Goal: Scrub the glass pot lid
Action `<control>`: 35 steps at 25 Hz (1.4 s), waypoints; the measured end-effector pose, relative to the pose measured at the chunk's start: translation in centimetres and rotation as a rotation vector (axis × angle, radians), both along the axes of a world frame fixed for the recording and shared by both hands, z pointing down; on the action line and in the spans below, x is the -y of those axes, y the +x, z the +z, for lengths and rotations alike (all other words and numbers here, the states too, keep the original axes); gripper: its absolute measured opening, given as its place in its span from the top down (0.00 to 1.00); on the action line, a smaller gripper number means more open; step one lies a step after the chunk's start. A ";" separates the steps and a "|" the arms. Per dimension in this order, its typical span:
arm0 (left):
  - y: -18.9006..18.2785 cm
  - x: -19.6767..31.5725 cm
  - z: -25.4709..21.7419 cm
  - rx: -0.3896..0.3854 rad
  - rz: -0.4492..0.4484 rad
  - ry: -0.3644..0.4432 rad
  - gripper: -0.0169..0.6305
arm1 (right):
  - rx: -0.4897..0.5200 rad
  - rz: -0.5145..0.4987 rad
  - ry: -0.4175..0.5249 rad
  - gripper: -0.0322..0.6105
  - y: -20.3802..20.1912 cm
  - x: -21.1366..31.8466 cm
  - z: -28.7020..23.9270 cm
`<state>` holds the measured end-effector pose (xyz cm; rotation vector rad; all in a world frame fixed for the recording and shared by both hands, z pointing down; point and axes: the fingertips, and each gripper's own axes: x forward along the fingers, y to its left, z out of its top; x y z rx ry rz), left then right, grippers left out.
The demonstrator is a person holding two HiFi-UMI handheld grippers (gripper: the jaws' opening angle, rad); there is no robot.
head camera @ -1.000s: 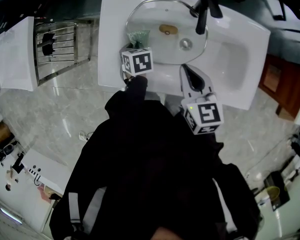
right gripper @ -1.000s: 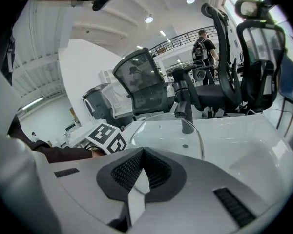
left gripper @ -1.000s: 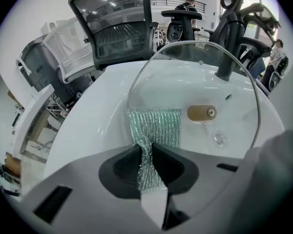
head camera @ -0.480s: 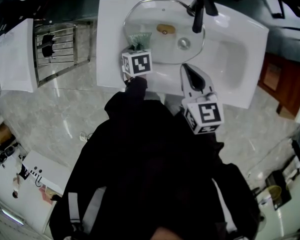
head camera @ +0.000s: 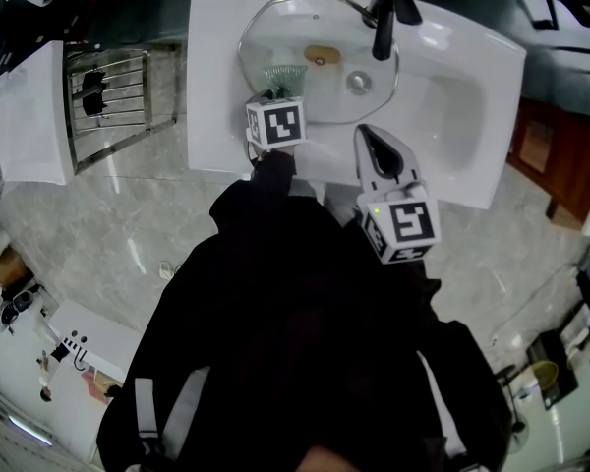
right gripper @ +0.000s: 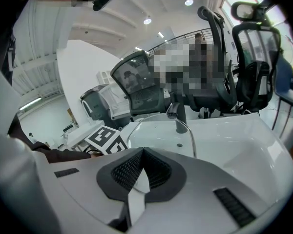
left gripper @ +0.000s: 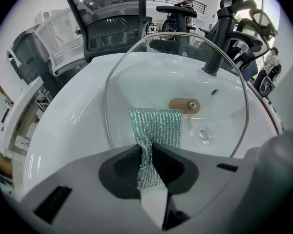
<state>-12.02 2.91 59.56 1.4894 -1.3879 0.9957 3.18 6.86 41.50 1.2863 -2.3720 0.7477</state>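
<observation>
The glass pot lid (head camera: 275,28) lies in the white sink basin (head camera: 452,96), its brown knob (head camera: 322,55) at the middle. In the left gripper view the lid (left gripper: 136,82) spans the basin, metal rim all round. My left gripper (head camera: 273,94) is shut on a green glittery scrub cloth (head camera: 283,75), whose free end rests on the glass left of the knob. The cloth (left gripper: 156,126) hangs out of the left gripper (left gripper: 147,152). My right gripper (head camera: 366,134) hovers over the sink's near edge, shut and holding nothing; its jaws (right gripper: 142,165) meet.
A black faucet (head camera: 382,23) stands at the basin's far side, over the lid's rim. The drain (head camera: 359,82) shows through the glass. A metal rack (head camera: 113,96) stands to the left of the sink. Office chairs (right gripper: 141,89) stand behind it.
The left gripper has slid the cloth a little to the right across the lid, toward the knob. The right gripper has held still.
</observation>
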 end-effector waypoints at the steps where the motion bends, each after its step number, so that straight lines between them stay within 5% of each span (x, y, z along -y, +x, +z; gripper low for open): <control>1: 0.1 0.0 0.0 0.000 -0.001 -0.001 0.88 | 0.000 0.003 0.000 0.95 0.2 0.0 0.0; 35: 4.1 0.3 -0.1 -0.015 0.050 -0.006 0.89 | 0.004 0.040 -0.007 0.95 2.3 0.8 0.0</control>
